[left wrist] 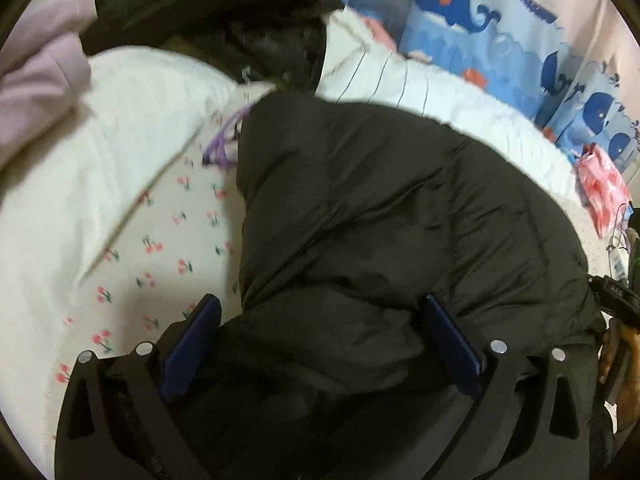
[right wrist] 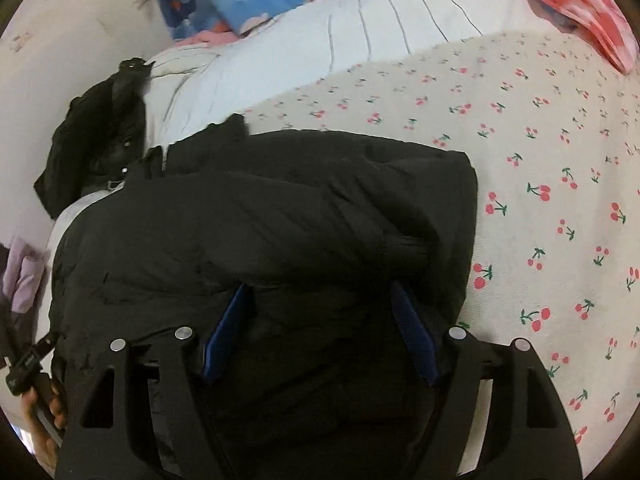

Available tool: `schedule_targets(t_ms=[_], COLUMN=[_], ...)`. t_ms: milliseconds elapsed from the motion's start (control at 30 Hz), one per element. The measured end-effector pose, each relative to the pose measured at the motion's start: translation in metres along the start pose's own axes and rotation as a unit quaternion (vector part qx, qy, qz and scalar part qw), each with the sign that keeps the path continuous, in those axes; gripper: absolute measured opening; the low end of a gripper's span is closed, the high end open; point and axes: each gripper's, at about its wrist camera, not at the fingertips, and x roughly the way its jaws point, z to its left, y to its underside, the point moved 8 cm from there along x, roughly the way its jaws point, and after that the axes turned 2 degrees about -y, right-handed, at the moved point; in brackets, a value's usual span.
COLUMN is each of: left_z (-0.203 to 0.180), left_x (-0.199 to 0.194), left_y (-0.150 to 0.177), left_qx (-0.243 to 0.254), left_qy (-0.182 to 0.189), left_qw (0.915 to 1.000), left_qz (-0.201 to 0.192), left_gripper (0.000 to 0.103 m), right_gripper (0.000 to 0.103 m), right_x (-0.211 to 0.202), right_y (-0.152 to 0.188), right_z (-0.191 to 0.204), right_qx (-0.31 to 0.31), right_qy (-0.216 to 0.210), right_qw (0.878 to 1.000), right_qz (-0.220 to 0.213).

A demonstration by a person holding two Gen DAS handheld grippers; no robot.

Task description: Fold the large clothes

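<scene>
A black puffer jacket (left wrist: 384, 208) lies bunched and partly folded on a bed with a cherry-print sheet (left wrist: 168, 240). It also shows in the right wrist view (right wrist: 280, 208), with the sheet (right wrist: 552, 184) to its right. My left gripper (left wrist: 320, 320) is open, its blue-padded fingers (left wrist: 452, 336) spread on either side of a fold at the jacket's near edge. My right gripper (right wrist: 320, 304) is open too, its fingers (right wrist: 412, 328) straddling a puffy fold of the jacket. Neither is closed on the cloth.
A white pillow (left wrist: 112, 152) and a striped white duvet (right wrist: 328, 36) lie beyond the jacket. Another black garment (right wrist: 100, 136) is heaped by the wall. Whale-print bedding (left wrist: 480, 20), a pink plastic bag (right wrist: 576, 4) and lilac clothing (left wrist: 36, 92) are at the edges.
</scene>
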Motion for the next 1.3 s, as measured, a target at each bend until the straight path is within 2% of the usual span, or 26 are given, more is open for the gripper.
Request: schedule_targets(t_ms=[133, 167, 200, 233, 300, 367, 433, 500, 533, 633, 700, 733, 767, 800, 867, 900, 933, 1000, 1100, 1133, 1200, 1300], left_z=[-0.001, 0.000, 0.001, 0.001, -0.003, -0.004, -0.002, 0.002, 0.002, 0.007, 0.010, 0.011, 0.011, 0.013, 0.013, 0.010, 0.007, 0.007, 0.009, 0.014, 0.028, 0.051], left_x=[0.003, 0.001, -0.005, -0.018, -0.040, -0.048, -0.032, 0.000, 0.019, 0.020, 0.005, -0.009, -0.015, -0.018, -0.004, 0.009, 0.021, 0.014, -0.024, -0.045, -0.075, -0.101], left_y=[0.002, 0.001, 0.000, -0.006, -0.017, -0.023, -0.017, -0.002, 0.009, 0.008, -0.001, -0.008, -0.011, -0.013, -0.005, 0.004, 0.014, 0.011, -0.006, -0.011, -0.009, 0.008], left_qx=[0.007, 0.006, 0.003, 0.000, 0.002, 0.011, 0.017, 0.015, 0.009, -0.002, -0.012, -0.022, -0.025, -0.024, -0.013, -0.004, 0.004, 0.007, 0.017, 0.015, 0.012, 0.007], left_qy=[-0.014, -0.018, -0.024, -0.024, -0.022, -0.033, -0.040, -0.032, -0.007, -0.001, -0.004, 0.004, 0.006, -0.003, -0.022, -0.021, -0.012, -0.017, 0.010, 0.014, 0.028, 0.032], left_qw=[0.9999, 0.9998, 0.9997, 0.9993, 0.9967, 0.9944, 0.9968, 0.9994, 0.9991, 0.9987, 0.9995, 0.9997, 0.9996, 0.9996, 0.9996, 0.9991, 0.9981, 0.9986, 0.9998, 0.9997, 0.9991, 0.9994], left_qz=[0.006, 0.005, -0.001, -0.028, -0.078, -0.100, -0.068, 0.000, 0.041, 0.050, 0.030, 0.004, -0.008, -0.014, 0.010, 0.037, 0.060, 0.050, 0.008, -0.014, -0.029, -0.014], left_gripper=[0.096, 0.096, 0.096, 0.096, 0.096, 0.096, 0.096, 0.096, 0.096, 0.097, 0.097, 0.097, 0.097, 0.097, 0.097, 0.097, 0.097, 0.097, 0.097, 0.097, 0.097, 0.097], right_gripper=[0.069, 0.069, 0.069, 0.070, 0.071, 0.074, 0.075, 0.080, 0.080, 0.080, 0.080, 0.080, 0.081, 0.082, 0.085, 0.090, 0.090, 0.089, 0.089, 0.089, 0.089, 0.089], right_x=[-0.007, -0.018, -0.030, -0.044, -0.057, -0.050, -0.016, 0.004, 0.008, -0.006, -0.035, -0.050, -0.056, -0.056, -0.032, -0.019, -0.020, -0.037, -0.087, -0.106, -0.135, -0.171], right_y=[0.004, 0.001, -0.001, -0.004, -0.010, -0.011, -0.003, 0.005, 0.006, 0.004, 0.002, 0.000, 0.004, 0.009, 0.026, 0.034, 0.034, 0.032, 0.045, 0.058, 0.085, 0.149], right_z=[0.004, 0.006, 0.013, 0.023, 0.031, 0.032, 0.012, -0.003, -0.008, -0.010, -0.002, 0.004, 0.003, -0.002, -0.021, -0.029, -0.033, -0.034, -0.030, -0.031, -0.035, -0.042], right_qx=[-0.019, -0.019, -0.029, -0.047, -0.072, -0.076, -0.070, -0.053, -0.040, -0.022, -0.022, -0.027, -0.030, -0.034, -0.043, -0.037, -0.022, 0.007, 0.021, 0.025, 0.037, 0.044], right_qy=[0.033, 0.040, 0.028, 0.011, 0.019, 0.029, 0.075, 0.056, 0.047, 0.038, 0.008, -0.007, 0.004, 0.025, 0.069, 0.059, 0.048, 0.027, -0.021, -0.035, -0.065, -0.090], right_qw=[0.999, 0.999, 0.999, 0.998, 0.994, 0.995, 0.995, 0.997, 0.998, 0.999, 0.999, 0.998, 0.997, 0.997, 0.997, 0.997, 0.998, 0.999, 1.000, 0.999, 0.997, 0.992], right_qz=[0.017, 0.002, -0.020, -0.049, -0.078, -0.065, -0.006, 0.014, 0.015, 0.005, -0.037, -0.063, -0.071, -0.063, 0.000, 0.029, 0.028, 0.018, 0.002, 0.003, 0.019, 0.073])
